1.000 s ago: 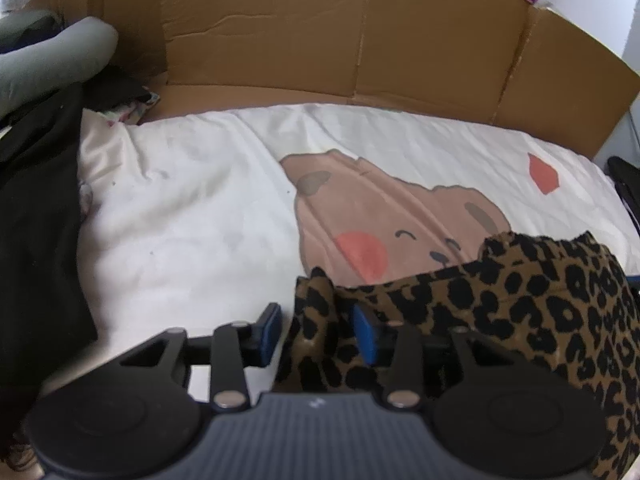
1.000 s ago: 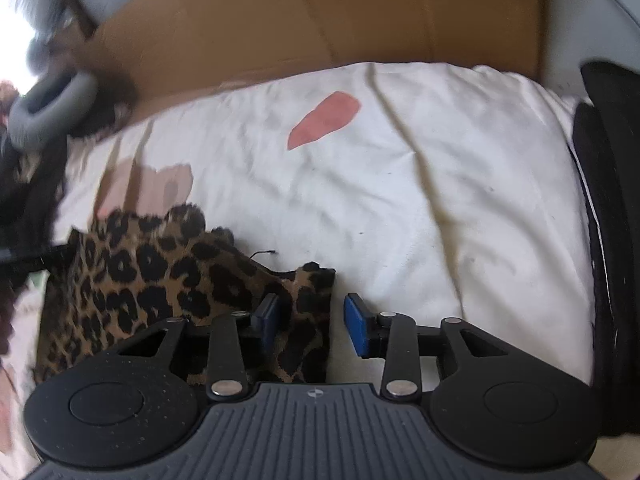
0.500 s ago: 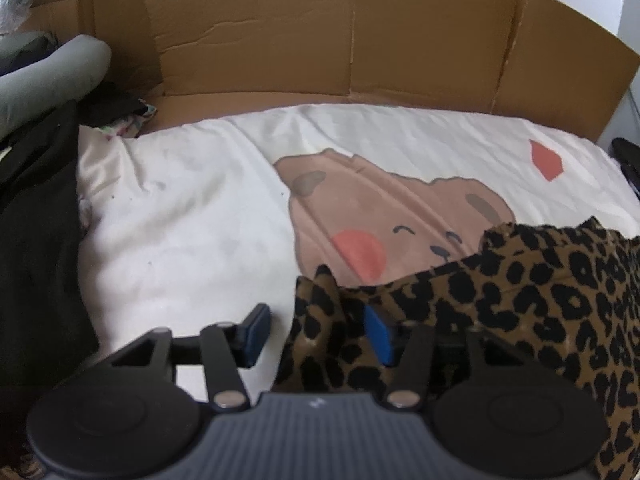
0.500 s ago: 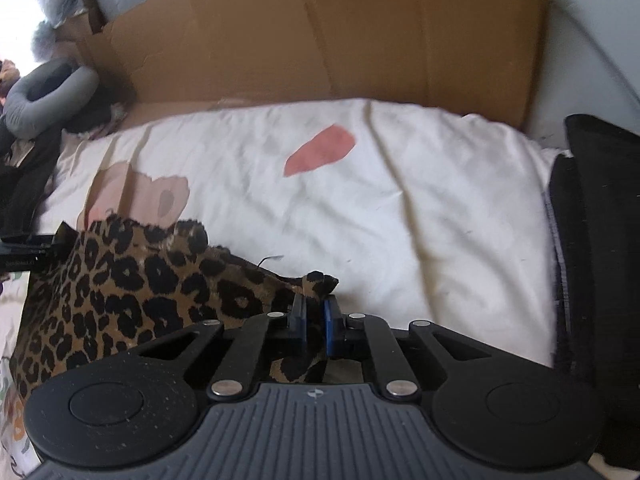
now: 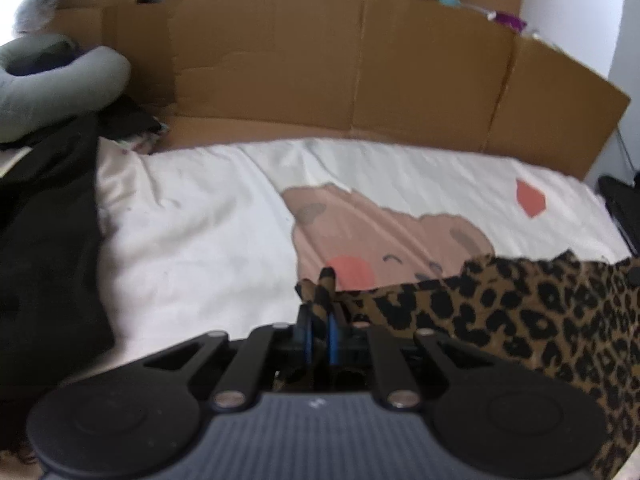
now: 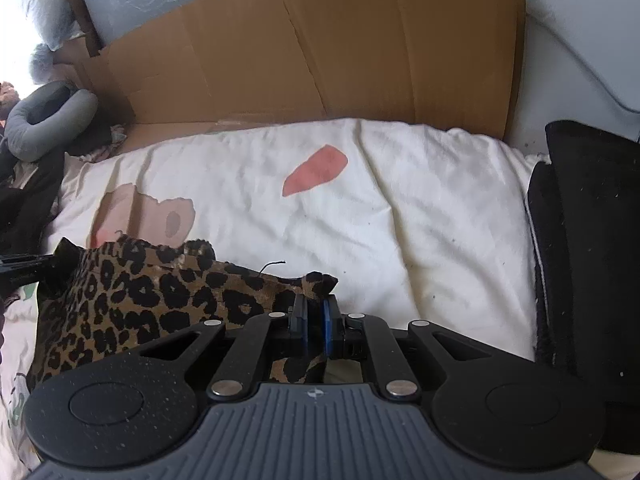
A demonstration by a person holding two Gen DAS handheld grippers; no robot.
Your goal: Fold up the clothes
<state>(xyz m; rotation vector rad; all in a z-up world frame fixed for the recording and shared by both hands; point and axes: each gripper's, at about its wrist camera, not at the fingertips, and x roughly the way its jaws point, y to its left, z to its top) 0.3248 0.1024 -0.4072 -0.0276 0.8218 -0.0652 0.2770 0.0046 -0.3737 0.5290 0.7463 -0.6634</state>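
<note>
Both grippers, open before, now clamped on one leopard-print garment (image 5: pixel 500 308).

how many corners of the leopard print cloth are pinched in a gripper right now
2. One corner of the leopard print cloth is between the closing jaws of the left gripper; another is clamped in the right gripper. Any other corners are hidden behind the grippers.

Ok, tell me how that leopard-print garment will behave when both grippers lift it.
The leopard-print garment will probably sag between the left gripper and right gripper; it already drapes in soft folds. It looks thin, so likely light. The pinched corners bunch, so they may slip.
</note>
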